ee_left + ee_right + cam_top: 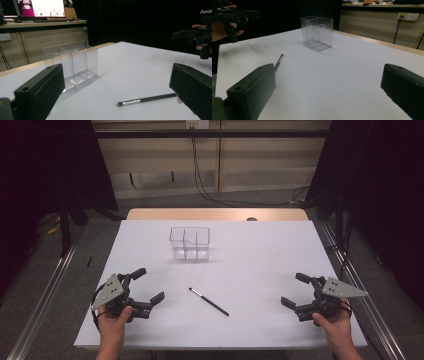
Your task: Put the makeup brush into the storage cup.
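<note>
A clear plastic organiser box point(190, 243) with dividers stands upright on the white table point(260, 250), toward the back centre; it also appears in the left gripper view point(71, 62) and the right gripper view point(317, 32). A thin black makeup brush point(208, 301) with a silver ferrule lies flat at the front centre, between both hands point(147, 99) point(278, 62). My left gripper point(149, 285) rests near the front left, jaws wide open and empty. My right gripper point(295, 291) sits at the front right, also open and empty. Both point inward toward the brush.
The table's far wooden edge point(215, 214) borders a floor with cables point(210, 195). Dark curtains hang at both sides. A desk with a lit monitor point(47, 7) stands beyond the table. Metal rails point(45, 290) run along the table's sides.
</note>
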A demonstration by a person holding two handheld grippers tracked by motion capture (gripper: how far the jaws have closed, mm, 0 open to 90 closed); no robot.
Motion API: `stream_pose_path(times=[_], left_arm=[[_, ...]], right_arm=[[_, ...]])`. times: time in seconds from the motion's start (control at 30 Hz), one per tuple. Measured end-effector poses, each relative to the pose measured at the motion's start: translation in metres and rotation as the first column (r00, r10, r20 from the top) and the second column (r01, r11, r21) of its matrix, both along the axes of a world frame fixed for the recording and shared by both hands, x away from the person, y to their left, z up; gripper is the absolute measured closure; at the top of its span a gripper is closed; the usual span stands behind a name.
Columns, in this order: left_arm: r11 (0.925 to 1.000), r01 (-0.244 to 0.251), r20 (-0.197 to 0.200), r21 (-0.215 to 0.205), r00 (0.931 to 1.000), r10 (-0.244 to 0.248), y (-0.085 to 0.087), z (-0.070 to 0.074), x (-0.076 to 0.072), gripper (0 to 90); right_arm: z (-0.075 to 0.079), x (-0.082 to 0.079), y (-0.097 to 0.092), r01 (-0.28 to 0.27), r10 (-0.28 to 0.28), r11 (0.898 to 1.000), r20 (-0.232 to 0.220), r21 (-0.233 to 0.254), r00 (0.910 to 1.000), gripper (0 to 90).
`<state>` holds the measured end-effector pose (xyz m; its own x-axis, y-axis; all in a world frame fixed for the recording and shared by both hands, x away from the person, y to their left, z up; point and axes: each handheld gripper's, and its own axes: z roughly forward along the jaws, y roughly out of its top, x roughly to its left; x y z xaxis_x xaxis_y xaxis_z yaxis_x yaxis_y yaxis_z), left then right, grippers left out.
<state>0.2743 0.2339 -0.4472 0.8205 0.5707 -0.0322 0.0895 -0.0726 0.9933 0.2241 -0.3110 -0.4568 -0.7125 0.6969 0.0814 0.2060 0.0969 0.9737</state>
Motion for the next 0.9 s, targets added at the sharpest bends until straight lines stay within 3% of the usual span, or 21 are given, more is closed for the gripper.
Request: stream_pose_path(times=[0.53, 0.9], left_arm=[[0.9987, 0.049, -0.033, -0.013, 0.9983, -0.049, -0.035, 0.008, 0.008, 0.0], [0.9946, 0.093, -0.046, 0.045, 0.9948, -0.091, -0.064, 0.009, 0.016, 0.0]], right_arm=[[0.003, -0.001, -0.003, 0.004, -0.004, 1.000, 0.012, 0.016, 0.9999, 0.0], [0.002, 0.001, 0.000, -0.009, 0.009, 1.000, 0.009, 0.010, 0.9999, 0.0]])
